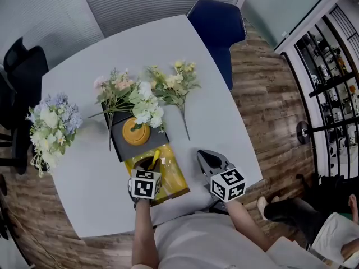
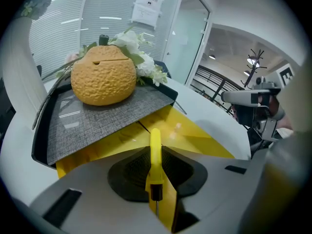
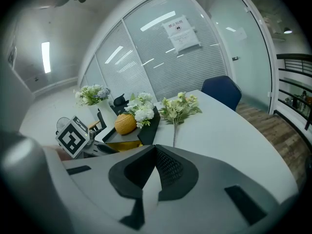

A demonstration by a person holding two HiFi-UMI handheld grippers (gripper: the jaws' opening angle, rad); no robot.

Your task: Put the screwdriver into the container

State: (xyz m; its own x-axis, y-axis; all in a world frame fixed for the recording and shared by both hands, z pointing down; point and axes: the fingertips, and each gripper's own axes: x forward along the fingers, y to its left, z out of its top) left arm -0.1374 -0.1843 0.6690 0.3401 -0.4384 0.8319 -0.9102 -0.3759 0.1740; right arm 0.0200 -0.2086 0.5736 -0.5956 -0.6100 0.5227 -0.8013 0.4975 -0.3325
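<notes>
A yellow-handled screwdriver (image 1: 155,157) is clamped between the jaws of my left gripper (image 1: 150,162), just above the yellow container (image 1: 173,179) at the table's near edge. In the left gripper view the screwdriver (image 2: 155,141) stands upright in the shut left gripper (image 2: 155,156), its black collar and thin shaft pointing back at the camera. The yellow container (image 2: 195,139) lies open right below and beyond it. My right gripper (image 1: 206,157) hovers to the right of the container. In its own view the right gripper (image 3: 155,149) has its jaws together with nothing in them.
A black tray (image 1: 120,144) with a grey mat and an orange round ornament (image 1: 136,131) overlaps the container's far side. Flower bunches (image 1: 143,97) lie behind it, and a bouquet (image 1: 53,122) stands at the table's left edge. A blue chair (image 1: 216,24) sits at the far side.
</notes>
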